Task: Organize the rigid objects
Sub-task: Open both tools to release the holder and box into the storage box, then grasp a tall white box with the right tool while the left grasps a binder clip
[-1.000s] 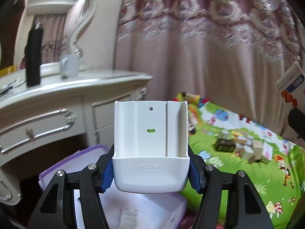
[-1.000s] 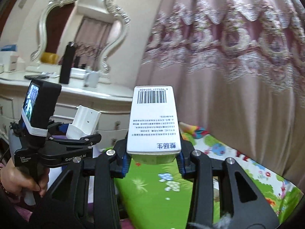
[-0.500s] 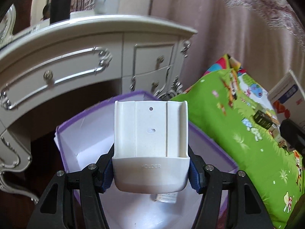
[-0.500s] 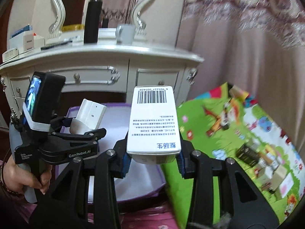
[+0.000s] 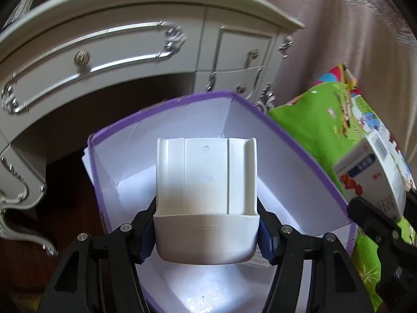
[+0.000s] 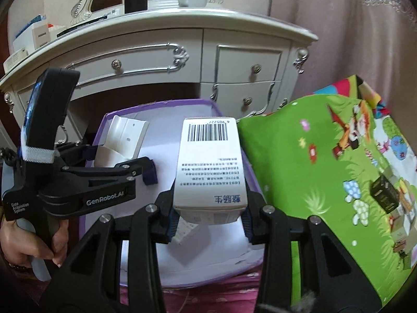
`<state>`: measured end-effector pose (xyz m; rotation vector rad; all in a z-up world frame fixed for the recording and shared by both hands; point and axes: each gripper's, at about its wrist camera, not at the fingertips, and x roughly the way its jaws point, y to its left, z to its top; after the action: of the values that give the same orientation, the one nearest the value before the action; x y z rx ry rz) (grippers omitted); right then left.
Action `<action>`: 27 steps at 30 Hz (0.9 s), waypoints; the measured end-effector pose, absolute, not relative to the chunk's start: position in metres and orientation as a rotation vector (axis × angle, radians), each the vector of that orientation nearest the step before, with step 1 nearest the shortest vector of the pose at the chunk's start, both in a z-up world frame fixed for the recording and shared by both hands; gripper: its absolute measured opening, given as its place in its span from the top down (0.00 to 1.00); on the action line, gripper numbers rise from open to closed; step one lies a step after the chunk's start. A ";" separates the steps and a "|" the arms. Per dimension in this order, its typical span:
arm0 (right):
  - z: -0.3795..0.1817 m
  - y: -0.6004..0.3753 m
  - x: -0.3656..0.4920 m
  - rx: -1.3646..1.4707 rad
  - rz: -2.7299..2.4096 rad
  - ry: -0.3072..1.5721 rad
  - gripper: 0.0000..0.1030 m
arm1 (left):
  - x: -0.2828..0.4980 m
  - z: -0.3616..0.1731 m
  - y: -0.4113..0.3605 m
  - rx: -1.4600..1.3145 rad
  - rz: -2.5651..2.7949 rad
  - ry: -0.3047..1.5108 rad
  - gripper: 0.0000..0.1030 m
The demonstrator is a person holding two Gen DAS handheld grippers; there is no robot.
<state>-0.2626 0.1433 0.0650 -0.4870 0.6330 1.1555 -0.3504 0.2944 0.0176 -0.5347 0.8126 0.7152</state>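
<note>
Gripping a white plastic wall holder [image 5: 206,198] marked HOLDER, the left tool [image 5: 206,230] has its blue pads pressed on the holder's lower sides; its jaws have just eased a little wider, yet the holder sits clamped between them. The holder hangs over a white cardboard box with a purple rim [image 5: 292,143], which fills the lower middle of the left wrist view.

The right tool [image 6: 209,217] is clenched on a white rectangular carton with a barcode [image 6: 209,164], upright between its pads — above the same purple-rimmed box, toward its right edge. In the right wrist view the left tool sits at nine o'clock, a hand [image 6: 24,245] around its grip.

A white dressing surface with silver-trimmed drawers [image 6: 161,60] stands behind at twelve o'clock, and a green cartoon-print play mat [image 6: 307,172] lies at three o'clock, a small black box [image 6: 384,194] on it.
</note>
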 end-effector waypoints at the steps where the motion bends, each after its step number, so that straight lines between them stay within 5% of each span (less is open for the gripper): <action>1: 0.063 0.145 -0.262 -0.483 1.164 0.650 0.57 | -0.351 0.016 0.297 -0.547 0.724 0.824 0.34; 3: 0.059 0.145 -0.262 -0.475 1.172 0.676 0.48 | -0.354 0.013 0.301 -0.574 0.742 0.841 0.19; 5: 0.058 0.142 -0.259 -0.463 1.168 0.687 0.33 | -0.355 0.014 0.304 -0.582 0.764 0.846 0.17; 15: 0.075 0.097 -0.227 -0.443 0.997 0.699 0.22 | -0.332 0.046 0.269 -0.439 0.716 0.800 0.17; 27: 0.047 -0.100 -0.137 -0.257 0.533 0.790 0.15 | -0.196 0.062 0.123 -0.236 0.119 0.894 0.13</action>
<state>-0.1369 -0.1005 0.0466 -0.2571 0.7897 0.5332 -0.1963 0.1231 0.0624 -0.2362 0.8938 0.1189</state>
